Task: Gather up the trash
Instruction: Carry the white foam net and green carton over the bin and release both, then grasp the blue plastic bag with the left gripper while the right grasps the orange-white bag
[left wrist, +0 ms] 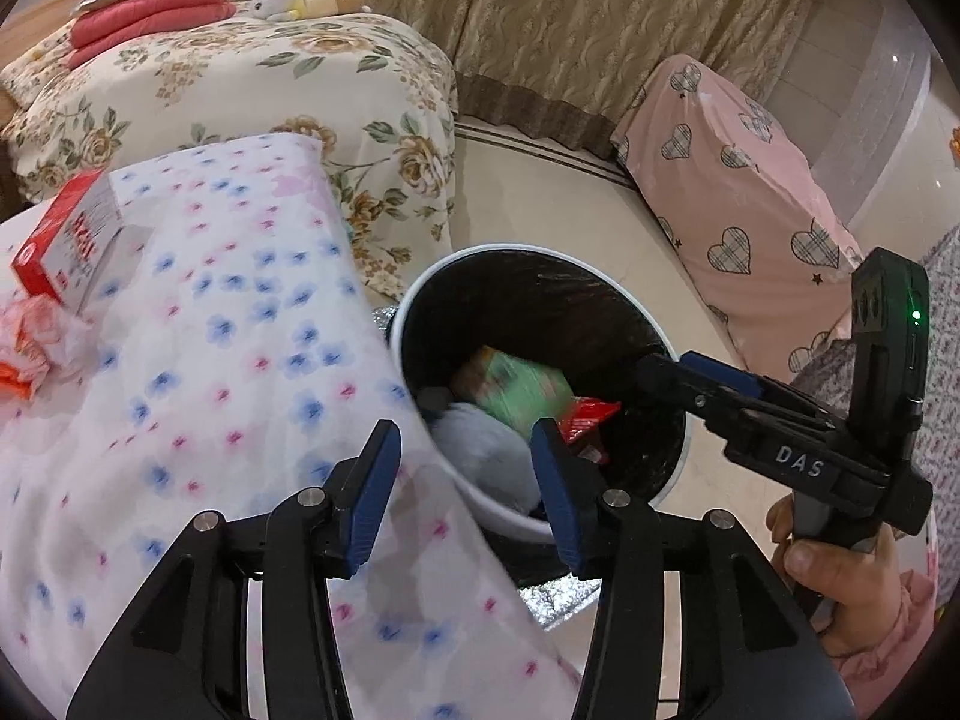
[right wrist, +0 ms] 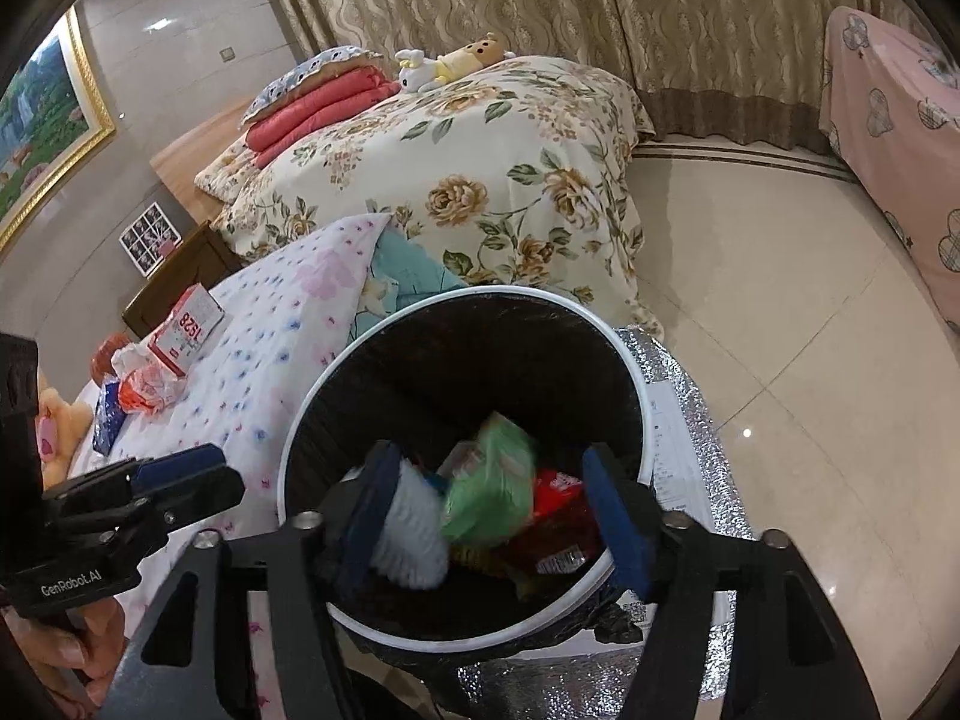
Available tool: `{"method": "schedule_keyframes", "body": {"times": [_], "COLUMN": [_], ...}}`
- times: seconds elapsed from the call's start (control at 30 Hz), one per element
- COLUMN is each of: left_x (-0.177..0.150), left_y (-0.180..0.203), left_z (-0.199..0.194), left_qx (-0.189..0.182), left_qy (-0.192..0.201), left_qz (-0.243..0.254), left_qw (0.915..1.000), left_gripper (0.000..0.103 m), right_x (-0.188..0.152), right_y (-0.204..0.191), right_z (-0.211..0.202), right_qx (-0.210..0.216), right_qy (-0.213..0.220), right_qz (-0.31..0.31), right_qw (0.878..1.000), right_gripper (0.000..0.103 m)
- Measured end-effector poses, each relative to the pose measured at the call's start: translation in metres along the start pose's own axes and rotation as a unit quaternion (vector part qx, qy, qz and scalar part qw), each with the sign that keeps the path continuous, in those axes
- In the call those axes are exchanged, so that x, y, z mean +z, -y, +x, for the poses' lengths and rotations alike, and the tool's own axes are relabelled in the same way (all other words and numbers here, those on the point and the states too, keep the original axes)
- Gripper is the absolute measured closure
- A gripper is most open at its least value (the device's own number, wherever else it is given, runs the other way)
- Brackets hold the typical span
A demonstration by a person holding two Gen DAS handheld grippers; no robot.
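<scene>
A round bin [left wrist: 675, 468] [right wrist: 636, 396] with a white rim and black liner stands on the floor beside the flower-dotted bedcloth [left wrist: 228, 372]. Inside lie a blurred green packet [left wrist: 522, 390] [right wrist: 489, 486], a red wrapper [left wrist: 585, 420] [right wrist: 558, 510] and a white ribbed piece [right wrist: 414, 534]. My left gripper [left wrist: 463, 438] [right wrist: 216, 474] hangs open over the bin's near-left rim, nothing between its fingers. My right gripper [right wrist: 492, 468] [left wrist: 660, 369] is open above the bin's mouth. The green packet shows between its fingers, and neither pad touches it.
On the bedcloth lie a red-and-white box [left wrist: 66, 240] [right wrist: 189, 327], a crumpled orange-and-white bag [left wrist: 30, 348] [right wrist: 147, 387] and a blue packet [right wrist: 108, 417]. A silver foil mat [right wrist: 690, 420] lies under the bin. A floral bed [right wrist: 480, 168] and pink heart-print cover [left wrist: 738, 180] flank the tiled floor.
</scene>
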State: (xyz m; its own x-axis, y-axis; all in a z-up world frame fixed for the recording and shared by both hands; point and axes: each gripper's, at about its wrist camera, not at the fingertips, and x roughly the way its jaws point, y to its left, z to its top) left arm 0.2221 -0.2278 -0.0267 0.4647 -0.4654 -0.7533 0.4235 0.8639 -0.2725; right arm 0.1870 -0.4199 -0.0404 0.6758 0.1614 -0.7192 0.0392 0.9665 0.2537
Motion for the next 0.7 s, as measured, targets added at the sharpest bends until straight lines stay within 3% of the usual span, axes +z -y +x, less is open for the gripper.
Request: {"method": "schedule_keyframes", "body": {"times": [0.27, 0.7], "left_x": [-0.026, -0.072], "left_y": [-0.033, -0.102], "left_z": [-0.028, -0.080], "left_qx": [0.018, 0.066], "left_qy": [0.016, 0.045], "left_qz": [-0.037, -0.119], "left_qw": [0.9990, 0.9896], "left_gripper": [0.050, 0.046], "right_x": [-0.005, -0.021], "right_y": [-0.028, -0.102], "right_z": [-0.008, -0.002], "right_qx": [0.036, 0.094], "right_qy": [0.009, -0.008], "right_qz": [-0.003, -0.048], "right_qw": [0.999, 0.994], "right_gripper": [0.016, 0.014]}}
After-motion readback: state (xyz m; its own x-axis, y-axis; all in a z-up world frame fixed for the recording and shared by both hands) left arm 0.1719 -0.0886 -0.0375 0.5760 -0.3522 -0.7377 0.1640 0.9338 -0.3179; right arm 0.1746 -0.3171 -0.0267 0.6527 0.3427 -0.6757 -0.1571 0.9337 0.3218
